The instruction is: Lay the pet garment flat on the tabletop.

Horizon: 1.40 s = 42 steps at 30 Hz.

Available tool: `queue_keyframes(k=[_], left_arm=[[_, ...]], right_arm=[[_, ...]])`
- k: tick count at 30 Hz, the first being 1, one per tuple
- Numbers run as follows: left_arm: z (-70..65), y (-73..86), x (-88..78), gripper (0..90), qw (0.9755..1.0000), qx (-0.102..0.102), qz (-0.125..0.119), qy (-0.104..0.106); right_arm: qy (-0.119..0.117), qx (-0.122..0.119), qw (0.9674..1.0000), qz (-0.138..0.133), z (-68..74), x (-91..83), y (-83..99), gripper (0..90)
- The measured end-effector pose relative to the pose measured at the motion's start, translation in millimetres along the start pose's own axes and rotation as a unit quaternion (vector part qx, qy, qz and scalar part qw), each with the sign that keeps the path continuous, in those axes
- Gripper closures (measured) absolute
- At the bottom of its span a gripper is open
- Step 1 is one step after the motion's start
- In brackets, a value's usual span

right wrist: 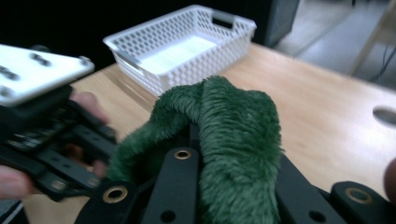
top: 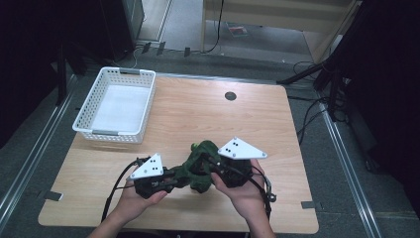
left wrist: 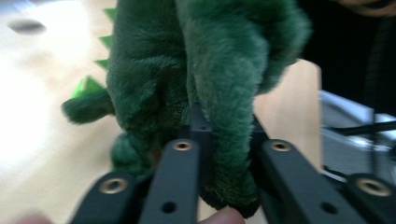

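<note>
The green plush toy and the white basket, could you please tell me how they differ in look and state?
The green plush toy is dark, furry and soft, while the white basket is rigid, pale and perforated. The toy is clamped between the left hand-held gripper and the right hand-held gripper near the table's front edge; the basket sits untouched at the far left corner. Both are over the same wooden table.

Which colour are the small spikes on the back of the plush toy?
Bright green spikes, lighter than the dark green plush toy; the left gripper view shows them best.
</note>
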State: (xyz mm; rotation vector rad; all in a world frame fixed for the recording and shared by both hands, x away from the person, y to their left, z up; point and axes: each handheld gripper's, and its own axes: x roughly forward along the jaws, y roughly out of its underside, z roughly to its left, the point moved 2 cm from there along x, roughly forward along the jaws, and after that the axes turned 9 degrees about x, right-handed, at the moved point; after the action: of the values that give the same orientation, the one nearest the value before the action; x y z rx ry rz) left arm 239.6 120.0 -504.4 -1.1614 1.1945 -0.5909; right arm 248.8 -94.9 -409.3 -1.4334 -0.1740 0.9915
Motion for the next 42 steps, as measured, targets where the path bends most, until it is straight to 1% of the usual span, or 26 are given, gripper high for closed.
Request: queue_keyframes(k=[3,4,6,7,8,10,11,12,15,19,21,22,24,26,27,28,29,30,31,32,33,34,35,36,39,42], left_arm=[[8.5,10.3,5.0,86.6,0.9994,-0.028,0.022,0.000],[11.2,12.8,6.1,86.8,0.9989,-0.037,0.029,0.001],[16.7,16.7,7.4,86.9,0.9975,-0.057,0.040,-0.005],[19.7,18.3,7.3,87.1,0.9966,-0.068,0.044,-0.011],[22.3,19.9,6.8,87.1,0.9957,-0.081,0.044,-0.011],[28.0,23.0,5.4,87.2,0.9932,-0.104,0.048,-0.023],[30.6,24.4,4.3,87.3,0.9921,-0.114,0.047,-0.021],[32.5,25.4,3.6,87.2,0.9908,-0.126,0.045,-0.021],[36.7,27.8,2.0,87.3,0.9885,-0.139,0.050,-0.032],[40.7,30.4,-0.5,87.2,0.9836,-0.169,0.048,-0.041],[42.5,31.8,-1.9,87.1,0.9827,-0.172,0.049,-0.047],[43.9,33.2,-2.6,87.1,0.9812,-0.180,0.049,-0.049],[45.9,34.9,-3.8,87.1,0.9792,-0.189,0.051,-0.054],[47.7,36.4,-4.3,87.1,0.9774,-0.197,0.051,-0.056],[48.5,37.2,-4.6,87.1,0.9768,-0.200,0.053,-0.056],[49.0,37.7,-4.6,87.1,0.9761,-0.203,0.054,-0.055],[49.4,38.1,-4.5,87.0,0.9757,-0.205,0.054,-0.053],[49.9,38.6,-4.6,86.9,0.9756,-0.207,0.054,-0.049],[50.0,38.8,-4.2,86.9,0.9752,-0.210,0.052,-0.049],[50.1,38.9,-4.2,86.8,0.9750,-0.210,0.053,-0.050],[50.1,38.9,-4.2,86.8,0.9748,-0.211,0.053,-0.049],[50.2,38.9,-4.4,86.7,0.9746,-0.212,0.052,-0.048],[50.2,38.8,-4.5,86.7,0.9746,-0.213,0.052,-0.048],[50.3,39.0,-4.8,86.6,0.9747,-0.212,0.052,-0.048],[51.1,39.3,-5.8,86.6,0.9742,-0.215,0.048,-0.050],[52.4,39.5,-7.4,86.6,0.9741,-0.215,0.046,-0.053]], right_arm=[[0.007,0.027,0.9994,0.021,-20.8,18.9,13.7,80.8],[0.014,0.028,0.9992,0.024,-25.2,23.2,17.0,77.2],[0.028,0.038,0.9986,0.022,-39.2,34.7,25.8,64.3],[0.031,0.066,0.9969,0.028,-55.5,41.7,33.3,56.5],[0.031,0.066,0.9969,0.028,-55.5,41.7,33.3,56.5],[0.014,0.100,0.9945,0.027,-68.7,43.0,37.4,47.3],[0.005,0.111,0.9934,0.027,-72.4,42.5,37.6,44.8],[-0.004,0.112,0.9933,0.027,-73.2,41.0,36.8,43.3],[-0.025,0.085,0.9960,0.016,-65.3,35.2,30.2,40.7],[-0.067,0.057,0.9961,0.011,-52.5,29.4,22.3,36.5],[-0.084,0.062,0.9943,0.022,-50.8,28.9,21.7,28.9],[-0.084,0.063,0.9941,0.028,-51.6,29.1,21.9,25.3],[-0.071,0.061,0.9950,0.035,-54.9,29.0,22.9,22.7],[-0.034,0.062,0.9972,0.023,-60.5,26.4,22.2,22.2],[-0.005,0.062,0.9980,0.012,-64.0,24.4,21.2,23.1],[0.034,0.065,0.9973,0.001,-69.0,21.8,20.4,25.0],[0.059,0.073,0.9956,-0.006,-73.8,19.7,20.0,25.4],[0.063,0.082,0.9946,-0.012,-76.6,17.8,19.9,26.2],[0.046,0.090,0.9947,-0.017,-79.2,15.3,19.9,29.1],[0.009,0.093,0.9955,-0.014,-79.5,13.3,20.1,31.4],[-0.013,0.087,0.9961,-0.011,-78.2,12.4,20.5,31.1],[-0.043,0.074,0.9963,-0.005,-74.7,11.4,21.3,30.7],[-0.082,0.056,0.9951,0.009,-68.4,10.5,23.1,29.3],[-0.102,0.040,0.9939,0.015,-62.5,9.7,25.4,27.6],[-0.119,0.011,0.9927,0.015,-47.5,8.2,33.2,24.4],[-0.114,0.004,0.9935,0.010,-39.2,6.4,44.6,22.9]])
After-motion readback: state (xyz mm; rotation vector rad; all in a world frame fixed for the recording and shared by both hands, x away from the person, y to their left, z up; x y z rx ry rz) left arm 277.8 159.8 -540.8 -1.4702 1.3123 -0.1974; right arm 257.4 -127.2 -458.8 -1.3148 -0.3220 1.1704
